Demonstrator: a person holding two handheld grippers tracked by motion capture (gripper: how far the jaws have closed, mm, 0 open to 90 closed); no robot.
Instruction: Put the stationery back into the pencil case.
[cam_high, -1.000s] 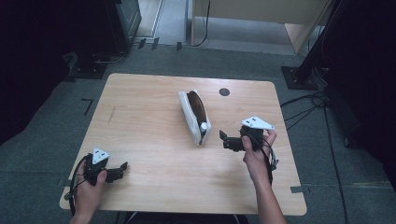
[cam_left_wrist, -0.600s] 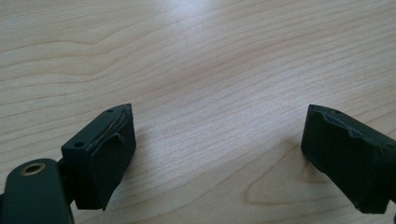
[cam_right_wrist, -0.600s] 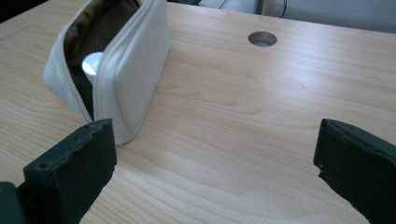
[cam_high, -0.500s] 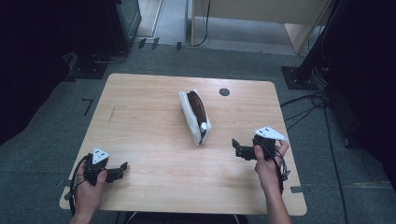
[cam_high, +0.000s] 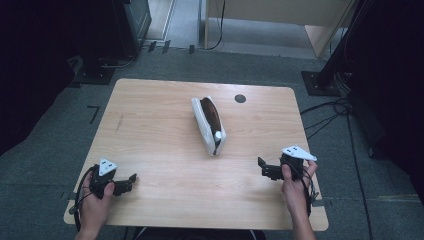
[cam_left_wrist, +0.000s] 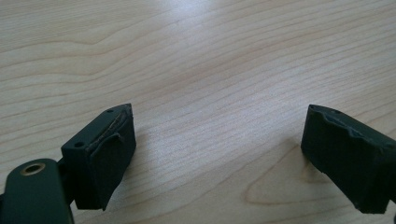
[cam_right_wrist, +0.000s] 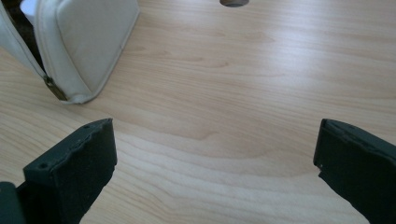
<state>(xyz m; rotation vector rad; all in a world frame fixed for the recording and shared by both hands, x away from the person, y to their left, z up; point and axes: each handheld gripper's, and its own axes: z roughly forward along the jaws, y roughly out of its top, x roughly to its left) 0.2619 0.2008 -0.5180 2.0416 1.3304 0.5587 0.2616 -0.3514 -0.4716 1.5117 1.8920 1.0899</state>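
Observation:
A white zip pouch (cam_high: 208, 125) lies open in the middle of the wooden table (cam_high: 165, 145), showing a dark lining and a small white object inside. Its near end with the zip pull (cam_right_wrist: 55, 88) shows at the upper left of the right gripper view. My right gripper (cam_high: 261, 168) is held open near the table's front right, short of the pouch, with nothing between its jaws. My left gripper (cam_high: 132, 180) is open at the front left corner, and bare wood lies between its fingers (cam_left_wrist: 100, 158).
A round dark cable hole (cam_high: 240, 98) sits in the table near the far right. Black stands and cables ring the table on the grey floor. Bare wood stretches between the two grippers along the front edge.
My right gripper has drawn back from the pouch's near end toward the front right of the table. The left gripper has stayed put.

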